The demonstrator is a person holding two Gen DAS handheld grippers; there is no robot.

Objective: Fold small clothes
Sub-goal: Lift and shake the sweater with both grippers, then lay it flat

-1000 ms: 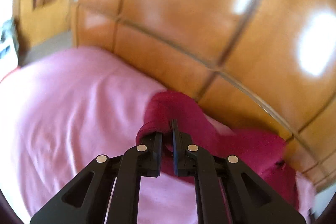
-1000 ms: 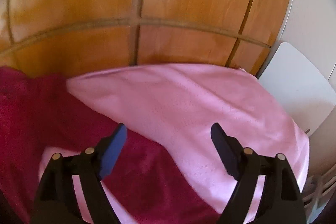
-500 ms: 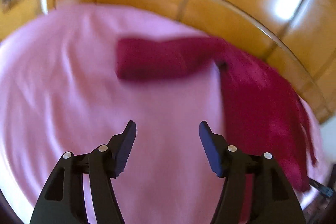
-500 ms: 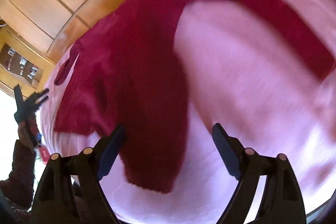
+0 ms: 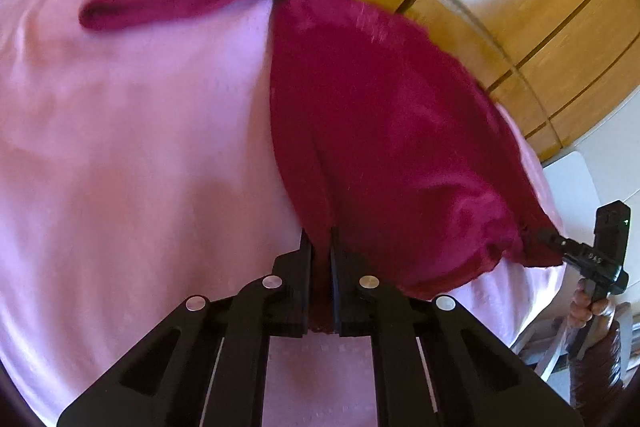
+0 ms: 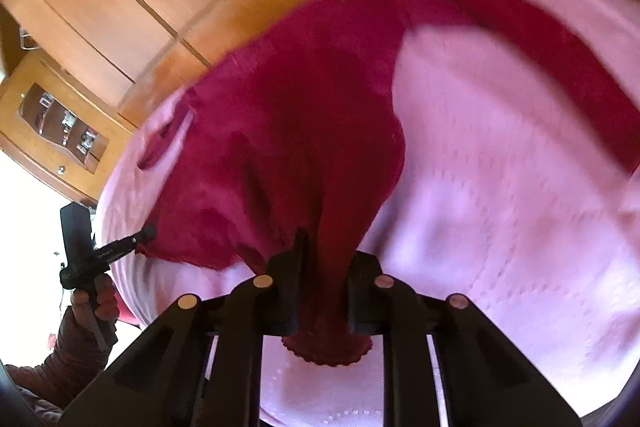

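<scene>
One dark red garment on pink bedspread, hem bunched ahead of both tools | left gripper pinches hem, jaws nearly together | right gripper closing, cloth wadded between jaws | hidden: pads behind fabric; far sleeve blurred | two grippers

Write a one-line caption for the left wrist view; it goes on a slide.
Left gripper shut on a dark red garment spread over a pink bedcover, right gripper pinching its far corner.
</scene>
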